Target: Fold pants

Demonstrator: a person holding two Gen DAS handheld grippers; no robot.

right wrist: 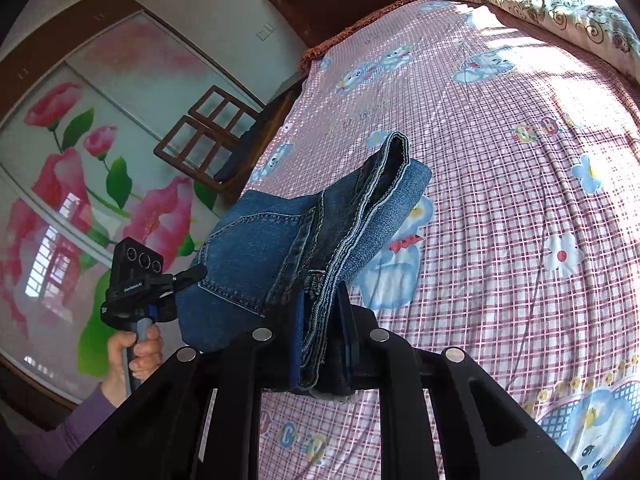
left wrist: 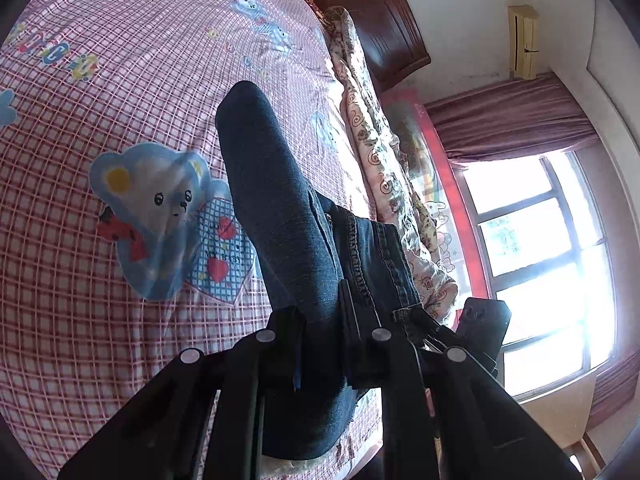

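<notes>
Left gripper (left wrist: 320, 320): jaws clamped on jeans (left wrist: 280, 216) at the waistband. Right gripper (right wrist: 320, 320): jaws clamped on the same folded denim. Jeans hung raised between both, above a pink checked bedsheet (right wrist: 500, 184) with bear prints. Floral quilt (left wrist: 372, 136) lay along the bed's far edge.

Bedroom around the bed
Pink checked sheet (left wrist: 80, 320), floral quilt (right wrist: 560, 4) far, window (left wrist: 552, 248) right, flowered wardrobe (right wrist: 60, 160) left.
</notes>
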